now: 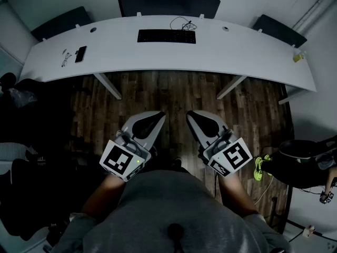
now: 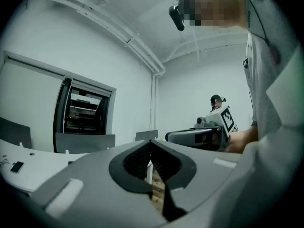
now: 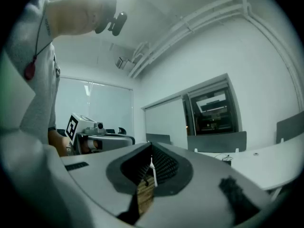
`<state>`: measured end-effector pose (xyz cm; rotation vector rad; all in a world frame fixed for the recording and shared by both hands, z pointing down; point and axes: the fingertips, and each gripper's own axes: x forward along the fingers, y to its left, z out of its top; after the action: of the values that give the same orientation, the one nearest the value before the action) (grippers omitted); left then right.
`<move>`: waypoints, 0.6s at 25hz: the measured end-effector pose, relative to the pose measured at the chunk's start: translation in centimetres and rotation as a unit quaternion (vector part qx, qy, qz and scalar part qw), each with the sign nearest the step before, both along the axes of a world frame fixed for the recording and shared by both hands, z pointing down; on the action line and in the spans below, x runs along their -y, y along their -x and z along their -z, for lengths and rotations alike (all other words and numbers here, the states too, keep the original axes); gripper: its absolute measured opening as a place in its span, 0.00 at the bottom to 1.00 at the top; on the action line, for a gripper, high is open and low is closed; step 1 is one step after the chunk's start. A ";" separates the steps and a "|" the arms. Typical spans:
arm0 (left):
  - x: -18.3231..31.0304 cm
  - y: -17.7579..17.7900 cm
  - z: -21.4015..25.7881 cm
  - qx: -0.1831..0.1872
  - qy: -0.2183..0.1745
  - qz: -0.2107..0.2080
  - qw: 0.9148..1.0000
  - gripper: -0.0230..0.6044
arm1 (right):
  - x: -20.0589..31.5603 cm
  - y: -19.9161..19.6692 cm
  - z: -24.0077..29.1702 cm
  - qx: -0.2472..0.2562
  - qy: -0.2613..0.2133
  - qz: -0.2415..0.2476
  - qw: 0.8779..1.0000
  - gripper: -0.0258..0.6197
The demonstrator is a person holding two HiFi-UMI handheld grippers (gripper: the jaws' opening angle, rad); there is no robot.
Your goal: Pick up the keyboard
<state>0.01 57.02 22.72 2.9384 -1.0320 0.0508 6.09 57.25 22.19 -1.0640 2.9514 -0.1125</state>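
Right now both claws, left gripper [image 1: 154, 121] & right gripper [image 1: 196, 119], are shut & empty, w/ the keyboard [image 1: 166, 36] lying sideways far ahead on the desk [image 1: 247, 54], same reach for each.

No readable text, brand or number in any view.
Only signs: black-and-white square code patterns, no letters, on the marker cube [image 1: 120, 161] of the left gripper [image 1: 159, 115] and the marker cube [image 1: 235, 157] of the right gripper [image 1: 191, 114]. Each gripper view also catches the other cube's pattern, equally letterless.
Keyboard [image 1: 166, 36] near the desk [image 1: 237, 51] far edge: key legends too small to read.
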 end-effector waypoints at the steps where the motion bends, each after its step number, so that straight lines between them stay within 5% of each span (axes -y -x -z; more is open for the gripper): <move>1: -0.1 -0.2 -0.2 0.003 0.001 0.001 1.000 0.04 | -0.1 -0.2 -0.1 0.000 0.000 0.000 1.000 0.06; 15: -2.6 -2.9 -2.3 0.032 0.018 0.005 0.999 0.04 | -1.9 -3.4 -1.7 0.001 0.014 -0.004 1.000 0.06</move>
<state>2.89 59.58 25.06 2.9174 -1.0409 0.1610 9.46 59.12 23.90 -1.0778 2.9530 -0.1533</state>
